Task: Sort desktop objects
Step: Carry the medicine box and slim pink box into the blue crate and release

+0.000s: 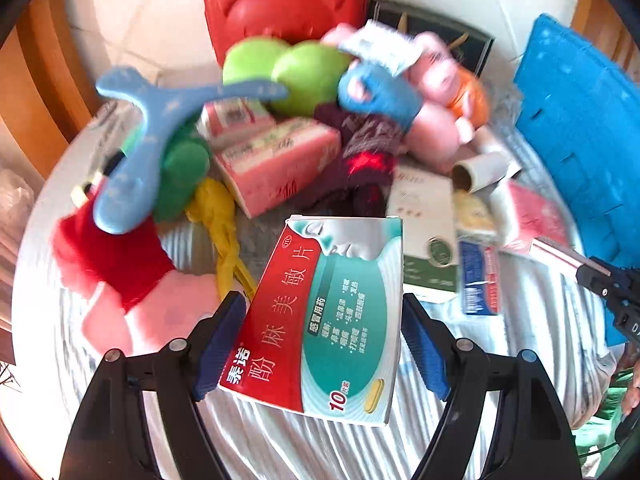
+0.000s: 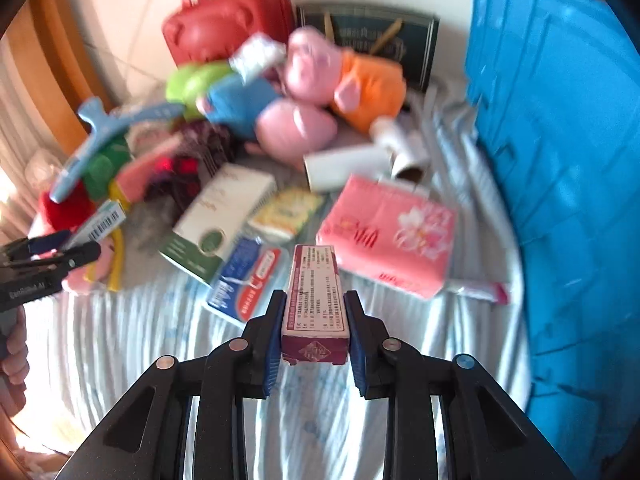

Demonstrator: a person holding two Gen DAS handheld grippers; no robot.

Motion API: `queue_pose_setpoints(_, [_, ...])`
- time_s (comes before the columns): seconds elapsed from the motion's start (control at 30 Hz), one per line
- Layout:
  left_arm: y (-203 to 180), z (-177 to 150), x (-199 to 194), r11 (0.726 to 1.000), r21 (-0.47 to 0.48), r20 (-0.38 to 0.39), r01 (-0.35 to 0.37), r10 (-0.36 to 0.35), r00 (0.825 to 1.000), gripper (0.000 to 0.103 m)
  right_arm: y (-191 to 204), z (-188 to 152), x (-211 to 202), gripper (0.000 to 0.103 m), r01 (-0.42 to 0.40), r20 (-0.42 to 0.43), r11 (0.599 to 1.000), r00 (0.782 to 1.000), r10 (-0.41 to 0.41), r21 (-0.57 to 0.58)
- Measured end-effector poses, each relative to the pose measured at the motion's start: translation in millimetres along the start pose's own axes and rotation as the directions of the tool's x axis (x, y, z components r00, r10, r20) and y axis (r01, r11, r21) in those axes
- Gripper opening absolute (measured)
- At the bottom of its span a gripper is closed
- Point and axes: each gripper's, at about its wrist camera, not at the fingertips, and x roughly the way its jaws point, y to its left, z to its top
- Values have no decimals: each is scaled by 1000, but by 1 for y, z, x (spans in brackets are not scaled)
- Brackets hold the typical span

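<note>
While my left tool (image 1: 322,344) grips the medicine box (image 1: 324,316) and my right tool (image 2: 314,330) the maroon box (image 2: 316,304), I should carry both level toward the blue crate (image 2: 560,160).

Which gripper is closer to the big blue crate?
Right. The right gripper, holding a maroon box, is just beside the blue crate; the left gripper is farther away, across the table.

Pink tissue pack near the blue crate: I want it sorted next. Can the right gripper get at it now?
Probably not yet. The right gripper is shut on a maroon box, so its jaws are occupied. Otherwise the way looks free: the tissue pack lies uncovered just ahead, beside the blue crate.
</note>
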Motion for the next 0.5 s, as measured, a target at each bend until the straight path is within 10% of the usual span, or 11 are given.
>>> queue_pose_setpoints(0.27, [-47,16,-54,1000,18,162,23,-25,986,78,-4,15,-90,28,9,234,1000,972,-9,1])
queue_pose_setpoints(0.5, [-115,36,-117,995,83,323,55,-80,943,78,-33,18,-180,28,57,437,998,898,-60,20])
